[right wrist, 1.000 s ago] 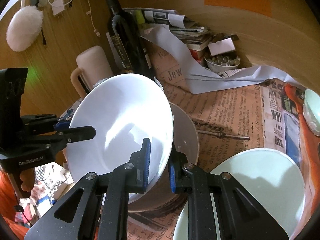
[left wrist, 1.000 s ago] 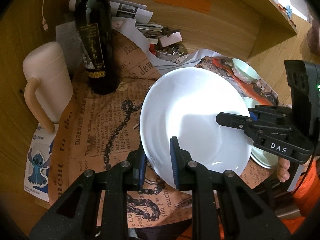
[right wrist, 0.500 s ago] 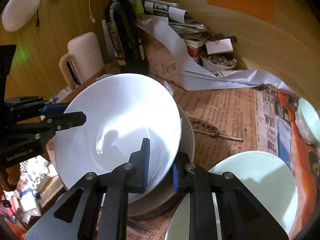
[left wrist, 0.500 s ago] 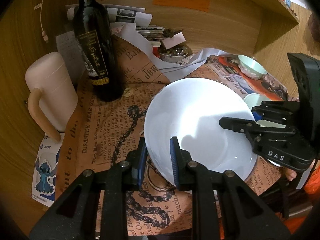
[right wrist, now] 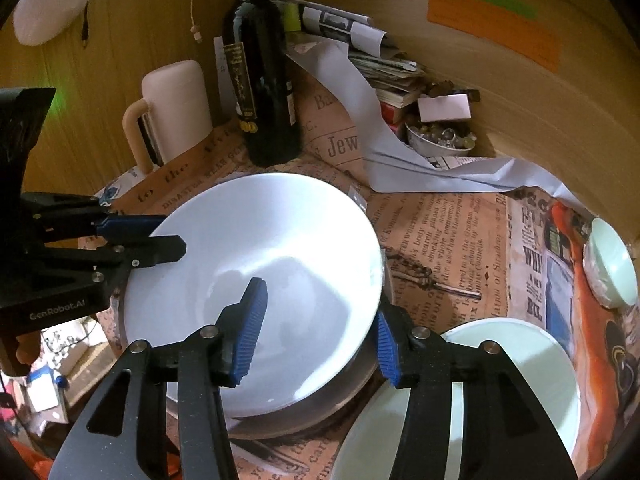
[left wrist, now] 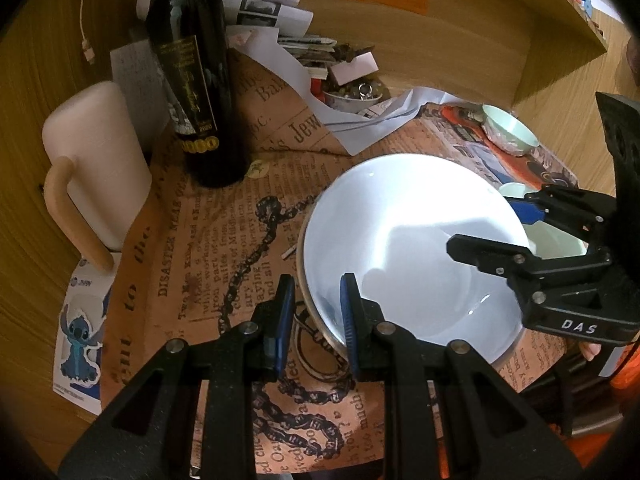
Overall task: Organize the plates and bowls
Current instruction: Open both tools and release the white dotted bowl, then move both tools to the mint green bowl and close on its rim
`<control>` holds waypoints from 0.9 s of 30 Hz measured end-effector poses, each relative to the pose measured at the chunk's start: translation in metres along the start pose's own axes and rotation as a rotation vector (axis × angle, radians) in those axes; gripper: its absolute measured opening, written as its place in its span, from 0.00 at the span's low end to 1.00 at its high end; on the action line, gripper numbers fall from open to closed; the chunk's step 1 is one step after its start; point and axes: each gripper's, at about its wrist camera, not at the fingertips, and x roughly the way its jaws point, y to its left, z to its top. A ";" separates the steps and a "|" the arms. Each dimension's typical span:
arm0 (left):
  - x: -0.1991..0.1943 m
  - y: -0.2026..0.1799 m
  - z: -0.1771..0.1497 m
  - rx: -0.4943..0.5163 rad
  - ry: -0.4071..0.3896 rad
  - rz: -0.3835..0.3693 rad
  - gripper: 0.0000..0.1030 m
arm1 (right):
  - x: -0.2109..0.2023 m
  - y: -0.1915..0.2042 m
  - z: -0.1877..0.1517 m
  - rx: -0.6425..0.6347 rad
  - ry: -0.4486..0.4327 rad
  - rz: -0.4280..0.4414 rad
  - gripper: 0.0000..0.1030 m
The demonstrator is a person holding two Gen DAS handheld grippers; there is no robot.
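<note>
White bowl (right wrist: 256,280) sits nested in a wider grey dish (right wrist: 320,408) on the newsprint table cover (left wrist: 208,240). Left gripper (left wrist: 316,316) and right gripper (right wrist: 318,330) both straddle its rim with fingers spread apart. Beside it lie a pale green plate (right wrist: 500,400), a wine bottle (right wrist: 260,80), and a small green bowl (right wrist: 612,268).

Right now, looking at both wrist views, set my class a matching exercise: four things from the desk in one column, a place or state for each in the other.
Things:
1. white bowl
2. wine bottle
3. right gripper
4. small mint bowl

Descriptions:
A. stands upright beside the cream mug
B. nested in a larger grey dish
C. tilted, on the orange print at the far right
D. open, astride a rim

Pairs: 1-B, 2-A, 3-D, 4-C
</note>
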 end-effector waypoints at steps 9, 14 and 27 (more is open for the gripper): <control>-0.022 -0.009 0.016 0.010 -0.081 0.008 0.27 | -0.036 -0.012 0.002 0.003 -0.113 -0.050 0.70; -0.038 -0.028 0.034 0.033 -0.172 -0.004 0.55 | -0.055 -0.038 0.002 0.059 -0.150 -0.058 0.70; -0.030 -0.102 0.108 0.113 -0.295 -0.108 0.75 | -0.117 -0.161 -0.006 0.277 -0.266 -0.279 0.78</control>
